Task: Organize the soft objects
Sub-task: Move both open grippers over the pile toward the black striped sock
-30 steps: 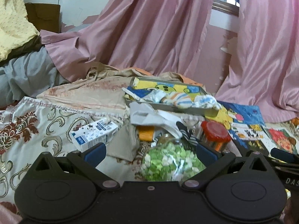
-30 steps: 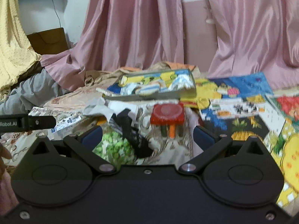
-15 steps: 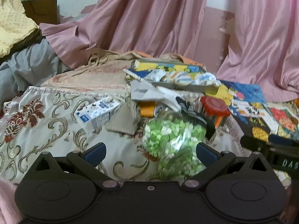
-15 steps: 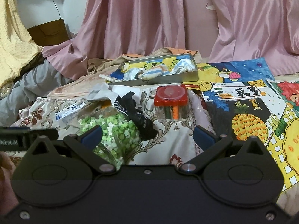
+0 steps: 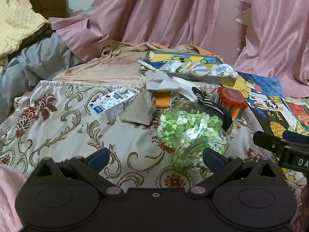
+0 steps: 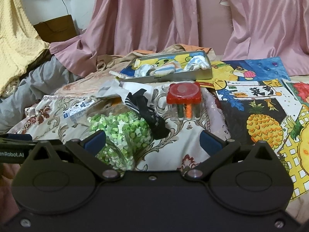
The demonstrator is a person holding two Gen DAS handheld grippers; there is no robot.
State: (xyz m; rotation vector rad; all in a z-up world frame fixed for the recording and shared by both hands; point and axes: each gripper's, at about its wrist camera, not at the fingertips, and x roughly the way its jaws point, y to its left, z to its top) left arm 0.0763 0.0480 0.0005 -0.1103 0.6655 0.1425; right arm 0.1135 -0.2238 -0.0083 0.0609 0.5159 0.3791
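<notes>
A shallow metal tray at the back holds several rolled striped socks. A black sock lies draped over a clear jar of green and white paper stars. A grey cloth and a white cloth lie bunched in front of the tray. My left gripper is open and empty, low over the patterned bedspread, just short of the jar. My right gripper is open and empty, near the jar and the black sock.
A red-lidded clear jar stands right of the star jar. A white and blue carton and a beige pouch lie to the left. Colourful picture mats cover the right side. Pink curtains hang behind.
Both grippers have drawn back and risen, so the jar, socks and tray look farther away and more bedspread shows. Both stay open and empty.
</notes>
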